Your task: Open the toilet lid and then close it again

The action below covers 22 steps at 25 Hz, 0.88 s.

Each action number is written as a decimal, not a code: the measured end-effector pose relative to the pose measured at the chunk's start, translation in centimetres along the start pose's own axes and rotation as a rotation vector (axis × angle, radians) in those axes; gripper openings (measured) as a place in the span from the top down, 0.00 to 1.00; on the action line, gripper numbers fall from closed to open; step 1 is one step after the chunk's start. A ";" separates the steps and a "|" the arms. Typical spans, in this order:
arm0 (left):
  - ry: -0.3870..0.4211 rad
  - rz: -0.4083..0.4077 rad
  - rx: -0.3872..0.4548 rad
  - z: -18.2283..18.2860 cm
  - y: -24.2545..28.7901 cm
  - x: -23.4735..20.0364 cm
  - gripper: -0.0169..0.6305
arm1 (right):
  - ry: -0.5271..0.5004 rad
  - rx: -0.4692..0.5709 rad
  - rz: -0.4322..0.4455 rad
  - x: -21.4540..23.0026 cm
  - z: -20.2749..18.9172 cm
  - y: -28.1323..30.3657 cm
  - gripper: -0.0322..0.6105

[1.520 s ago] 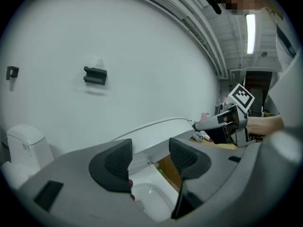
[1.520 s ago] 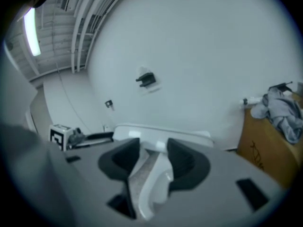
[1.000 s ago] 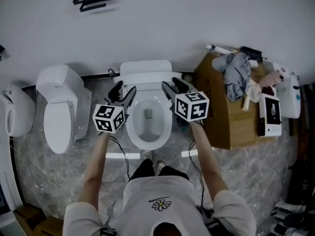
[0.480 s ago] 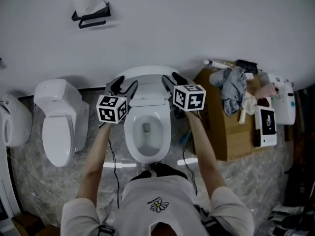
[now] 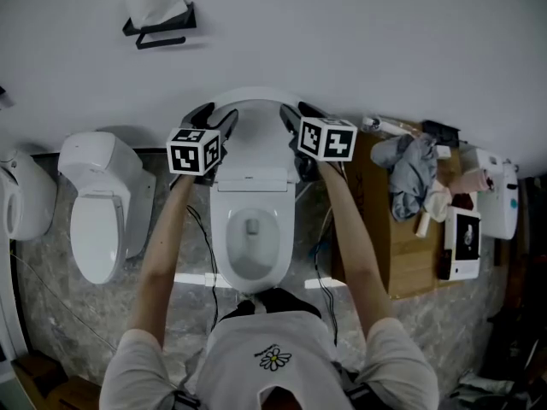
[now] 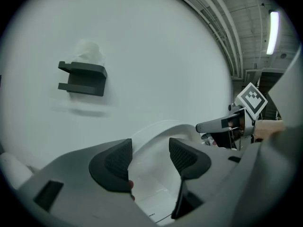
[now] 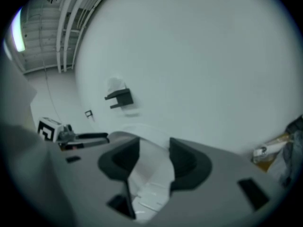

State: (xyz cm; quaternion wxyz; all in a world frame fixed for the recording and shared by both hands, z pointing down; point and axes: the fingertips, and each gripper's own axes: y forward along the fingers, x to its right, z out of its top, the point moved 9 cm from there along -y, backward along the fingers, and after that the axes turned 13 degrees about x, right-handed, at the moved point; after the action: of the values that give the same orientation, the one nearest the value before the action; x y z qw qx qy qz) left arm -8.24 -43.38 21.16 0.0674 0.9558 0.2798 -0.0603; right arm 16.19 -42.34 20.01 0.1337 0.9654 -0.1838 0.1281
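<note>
Raising the lid looks like the step in hand. Notes, left to right.

- A second toilet [image 5: 98, 203] stands at the left, shut and well apart from your work.
- Your left gripper [image 5: 215, 120] is at the left edge of the toilet lid [image 5: 255, 135]. Its fingers are spread, and its own view shows white lid in the gap, not clamped.
- The lid is tipped up toward the wall, close to upright, above the open bowl [image 5: 253, 237].
- Your right gripper [image 5: 297, 118] is at the lid's right edge. Its fingers are likewise apart, with lid showing between them. I cannot tell whether any pad actually touches.
- A cardboard box [image 5: 382, 229] sits just beside the toilet on the right, with cloth [image 5: 413, 165] heaped on top.

Doing it well:
- Keep both grippers level and push evenly, so the lid does not twist at its hinge.
- Ease off near the wall so it settles rather than slaps.
- Check that it stands by itself before you draw back.
- For closing, get the fingers over the top edge and lower it under control. Don't let it drop.
- Mind your right arm near the box.

Against a second ago:
- Both grippers were then lower in the head view, flanking the back of the bowl.
- Half a second ago they were partway up.
- Now they are higher, toward the wall, and the lid's rounded top shows between them.
- The fingers were apart throughout.
- The head view has shifted too, so the bowl sits lower in the frame.
</note>
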 end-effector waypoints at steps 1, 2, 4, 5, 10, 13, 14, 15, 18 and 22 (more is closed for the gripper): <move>0.005 0.005 -0.008 0.1 0.8 -0.4 0.56 | -0.002 -0.006 0.001 0.3 0.2 0.7 0.63; 0.012 0.011 -0.015 0.2 1.5 -0.7 0.56 | -0.010 -0.011 0.001 0.6 0.4 1.5 0.63; 0.023 0.022 -0.030 0.2 2.8 -1.3 0.56 | -0.037 -0.024 -0.005 1.0 0.8 2.8 0.63; 0.022 0.024 -0.038 0.3 3.4 -1.7 0.56 | -0.050 -0.030 -0.008 1.2 0.9 3.4 0.63; 0.000 0.025 -0.048 0.6 4.6 -2.6 0.57 | -0.039 -0.034 0.003 1.8 1.4 4.5 0.63; 0.014 0.038 -0.030 0.3 4.5 -2.5 0.57 | -0.027 -0.021 0.002 1.8 1.2 4.3 0.63; 0.012 0.041 -0.026 0.3 4.4 -2.4 0.57 | -0.025 -0.019 0.000 1.8 1.2 4.2 0.63; 0.009 0.044 -0.024 0.3 4.4 -2.4 0.57 | -0.024 -0.020 0.000 1.8 1.2 4.2 0.63; 0.017 0.040 -0.036 0.4 4.2 -2.3 0.57 | -0.024 -0.023 -0.004 1.6 1.2 4.0 0.63; 0.057 0.042 -0.058 0.6 3.7 -1.5 0.57 | 0.006 -0.009 -0.013 1.2 1.3 3.5 0.63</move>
State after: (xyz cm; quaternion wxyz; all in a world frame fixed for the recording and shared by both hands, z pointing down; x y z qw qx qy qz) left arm -7.54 -47.31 21.16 0.0881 0.9604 0.2632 -0.0236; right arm 16.20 -46.25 19.85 0.1394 0.9655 -0.1778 0.1290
